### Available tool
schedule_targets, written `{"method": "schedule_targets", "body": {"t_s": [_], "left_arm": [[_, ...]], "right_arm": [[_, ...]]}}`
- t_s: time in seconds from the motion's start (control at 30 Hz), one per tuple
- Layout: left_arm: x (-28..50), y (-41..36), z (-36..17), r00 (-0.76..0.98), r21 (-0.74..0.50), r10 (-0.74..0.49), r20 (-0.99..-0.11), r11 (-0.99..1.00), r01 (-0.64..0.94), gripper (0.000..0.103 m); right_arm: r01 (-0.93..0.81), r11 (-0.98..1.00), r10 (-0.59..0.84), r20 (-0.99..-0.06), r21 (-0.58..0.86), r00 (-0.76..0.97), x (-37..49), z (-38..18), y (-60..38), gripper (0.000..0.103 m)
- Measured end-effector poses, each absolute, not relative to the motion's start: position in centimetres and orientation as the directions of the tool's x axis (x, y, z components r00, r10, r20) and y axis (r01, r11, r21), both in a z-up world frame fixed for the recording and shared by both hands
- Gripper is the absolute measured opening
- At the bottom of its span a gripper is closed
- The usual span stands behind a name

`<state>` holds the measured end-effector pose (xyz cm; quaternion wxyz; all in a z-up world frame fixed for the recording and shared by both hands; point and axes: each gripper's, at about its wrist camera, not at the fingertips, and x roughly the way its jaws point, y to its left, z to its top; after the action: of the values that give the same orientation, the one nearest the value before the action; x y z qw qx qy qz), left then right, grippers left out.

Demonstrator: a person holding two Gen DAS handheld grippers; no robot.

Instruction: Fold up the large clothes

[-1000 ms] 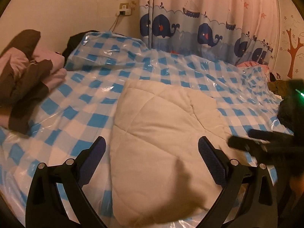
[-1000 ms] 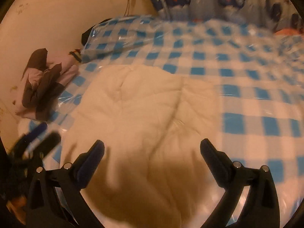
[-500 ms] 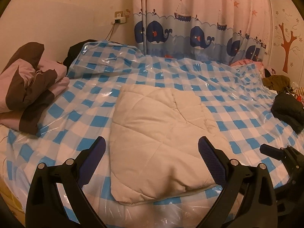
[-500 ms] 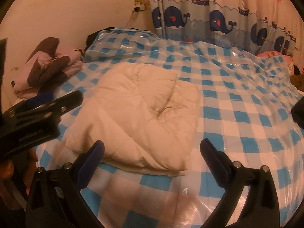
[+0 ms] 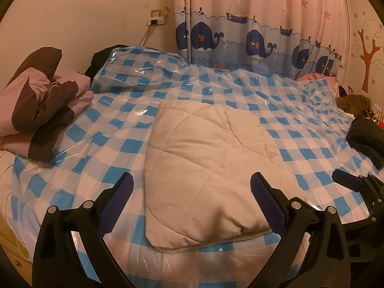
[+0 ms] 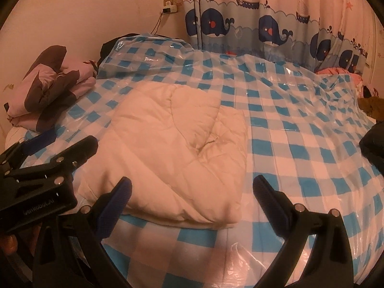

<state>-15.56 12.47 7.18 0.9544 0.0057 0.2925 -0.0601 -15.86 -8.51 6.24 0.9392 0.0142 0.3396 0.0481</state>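
Note:
A cream quilted garment [image 5: 206, 158] lies folded into a thick rectangle on the blue-and-white checked bed cover [image 5: 115, 124]. In the right wrist view the same cream garment [image 6: 172, 158] sits left of centre with a soft dent in its top. My left gripper [image 5: 192, 192] is open, held back from the near edge of the fold, nothing between its fingers. My right gripper [image 6: 192, 192] is open too, off the garment's near right corner. The left gripper's black body [image 6: 40, 175] shows at the left of the right wrist view; the right gripper's tip [image 5: 352, 184] shows at the right of the left wrist view.
A pink-and-brown bundle of clothes [image 5: 40, 110] lies at the bed's left edge. Dark clothing [image 5: 364, 139] sits at the right edge. A clear-wrapped checked pillow [image 5: 141, 64] rests at the head, with a whale curtain [image 5: 240, 38] behind.
Both grippers have drawn back and risen from close over the garment, which now lies whole in view. The folded garment itself has stayed in place.

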Motion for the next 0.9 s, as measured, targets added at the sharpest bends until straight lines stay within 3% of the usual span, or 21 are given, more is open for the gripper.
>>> {"method": "schedule_targets", "body": {"t_s": [0.9], "left_arm": [[-16.0,12.22,7.28,0.819,-0.03,-0.106,-0.564,0.994,0.107,0.094]], "right_arm": [[-0.063,0.997,0.077,-0.639,0.044,0.766,-15.79,6.47,-8.8,0.096]]}}
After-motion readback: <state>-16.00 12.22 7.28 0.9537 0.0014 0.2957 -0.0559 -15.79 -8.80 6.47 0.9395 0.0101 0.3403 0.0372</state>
